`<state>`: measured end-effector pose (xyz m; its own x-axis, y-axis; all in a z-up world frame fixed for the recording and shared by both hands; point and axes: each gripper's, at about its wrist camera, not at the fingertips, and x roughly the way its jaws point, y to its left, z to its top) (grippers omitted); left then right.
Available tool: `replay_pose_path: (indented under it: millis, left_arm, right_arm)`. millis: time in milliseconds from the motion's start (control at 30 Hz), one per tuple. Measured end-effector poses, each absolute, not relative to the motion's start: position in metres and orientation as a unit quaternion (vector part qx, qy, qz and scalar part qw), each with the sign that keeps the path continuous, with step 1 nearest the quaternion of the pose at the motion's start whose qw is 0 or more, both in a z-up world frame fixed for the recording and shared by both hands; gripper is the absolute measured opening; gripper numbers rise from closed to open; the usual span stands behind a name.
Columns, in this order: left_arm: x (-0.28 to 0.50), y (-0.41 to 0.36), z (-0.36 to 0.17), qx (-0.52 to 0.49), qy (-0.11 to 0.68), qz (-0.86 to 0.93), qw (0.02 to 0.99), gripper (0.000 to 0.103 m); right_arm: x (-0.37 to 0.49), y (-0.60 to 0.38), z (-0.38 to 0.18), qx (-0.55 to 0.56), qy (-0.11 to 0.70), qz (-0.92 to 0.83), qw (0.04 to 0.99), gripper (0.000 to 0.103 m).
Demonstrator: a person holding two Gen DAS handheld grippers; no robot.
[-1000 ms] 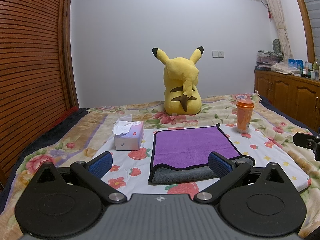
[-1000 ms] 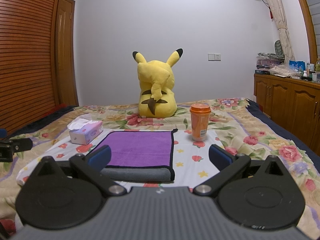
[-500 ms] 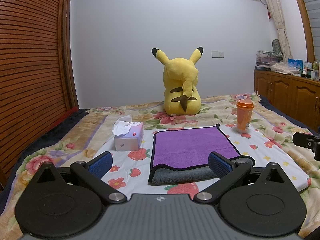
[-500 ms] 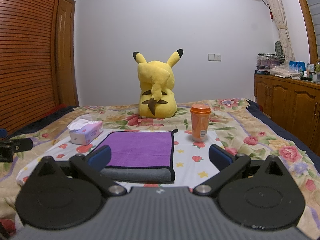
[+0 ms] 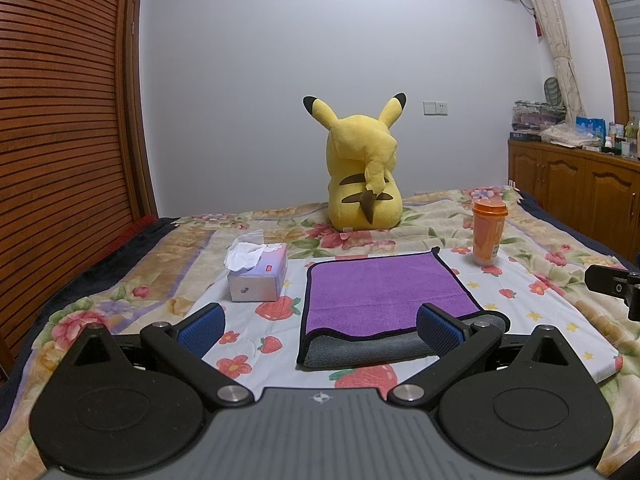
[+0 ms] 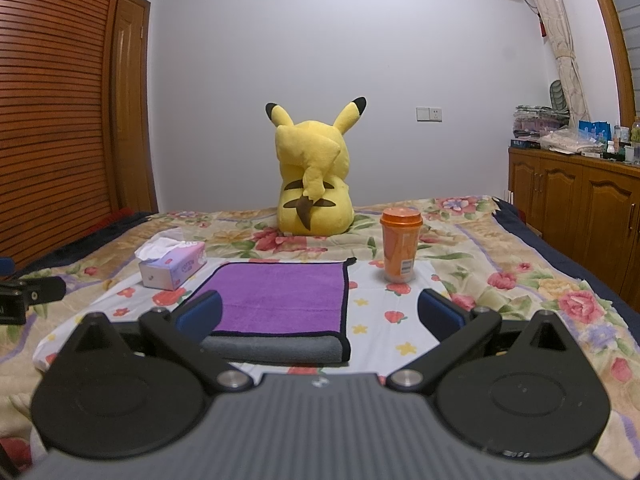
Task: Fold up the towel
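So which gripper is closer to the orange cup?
Right. The right gripper has the orange cup just ahead, slightly right. From the left gripper it sits far off right, beyond the towel.

Plush toy (image 5: 362, 168), tissue box (image 5: 258, 276), orange cup (image 5: 488, 234)

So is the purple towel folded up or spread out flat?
Folded: the towel has a rounded grey fold along its near edge, purple layer lying on top.

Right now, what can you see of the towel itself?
The towel is plush purple cloth with black piping and a grey underside. It lies flat on the strawberry-print sheet, already folded, the grey layer showing along its near edge. The tissue box and orange cup flank it. Neither tool touches it.
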<state>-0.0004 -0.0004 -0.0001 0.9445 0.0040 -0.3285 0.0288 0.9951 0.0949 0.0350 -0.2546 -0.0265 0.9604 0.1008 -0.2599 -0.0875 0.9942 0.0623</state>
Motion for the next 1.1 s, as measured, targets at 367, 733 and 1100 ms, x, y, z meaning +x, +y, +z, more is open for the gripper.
replay_pose_path:
  millis: [367,733,1100]
  left_arm:
    - [0.003,0.000,-0.005,0.045,0.176,-0.009,0.983,0.103]
    - [0.025,0.007,-0.005,0.037,0.209,-0.014,0.977,0.103]
    - [0.052,0.009,-0.009,0.048,0.237,-0.023,0.970,0.103]
  right_arm:
    - [0.037,-0.252,-0.026,0.026,0.137,0.048,0.989,0.103]
    - [0.050,-0.250,-0.025,0.025,0.140,0.059,0.988,0.103]
    - [0.065,-0.244,-0.025,0.006,0.151,0.088,0.985,0.103]
